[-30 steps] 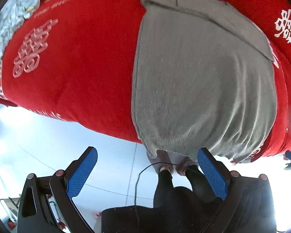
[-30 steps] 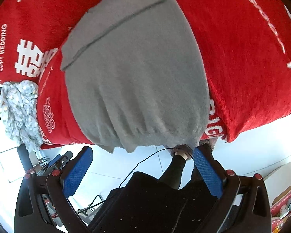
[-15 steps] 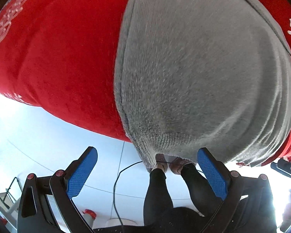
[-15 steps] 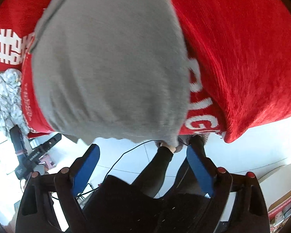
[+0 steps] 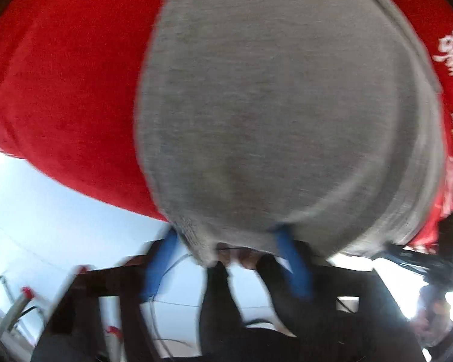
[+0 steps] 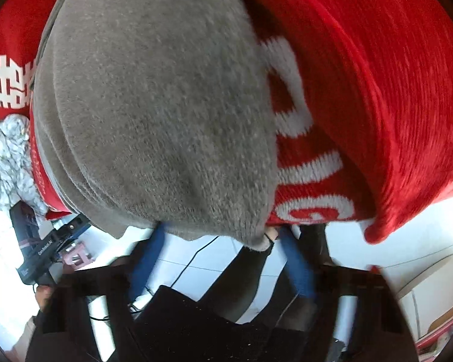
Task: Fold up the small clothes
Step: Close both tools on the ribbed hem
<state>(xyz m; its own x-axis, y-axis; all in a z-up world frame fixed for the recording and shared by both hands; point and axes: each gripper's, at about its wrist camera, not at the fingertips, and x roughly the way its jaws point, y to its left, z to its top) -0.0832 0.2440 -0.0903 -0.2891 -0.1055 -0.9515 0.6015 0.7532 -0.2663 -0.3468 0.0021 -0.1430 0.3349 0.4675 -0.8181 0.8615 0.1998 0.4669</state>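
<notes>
A grey knitted sweater (image 5: 287, 105) lies spread on a red plush blanket with white lettering (image 5: 69, 84), its ribbed hem hanging over the near edge of the covered surface. In the left wrist view the left gripper (image 5: 226, 241) sits right at that hem, near the sweater's left corner, its blue-padded fingers (image 5: 161, 259) parted with a wide gap and their tips reaching up to the fabric edge (the picture is heavily blurred, so whether either pad actually touches the knit cannot be told). In the right wrist view the right gripper (image 6: 217, 241) is at the hem's other corner, its blue fingers (image 6: 296, 259) likewise spread apart on either side of the drooping grey corner, nothing pinched between them. The sweater (image 6: 154, 105) covers the left part of the blanket (image 6: 377, 90) in this view, with large white letters showing just beside its right edge. A crumpled pale floral cloth (image 6: 6, 154) lies at the far left edge of the blanket. Below the overhang are a white tiled floor (image 6: 211, 259) and the person's dark-trousered legs (image 5: 220, 295).
</notes>
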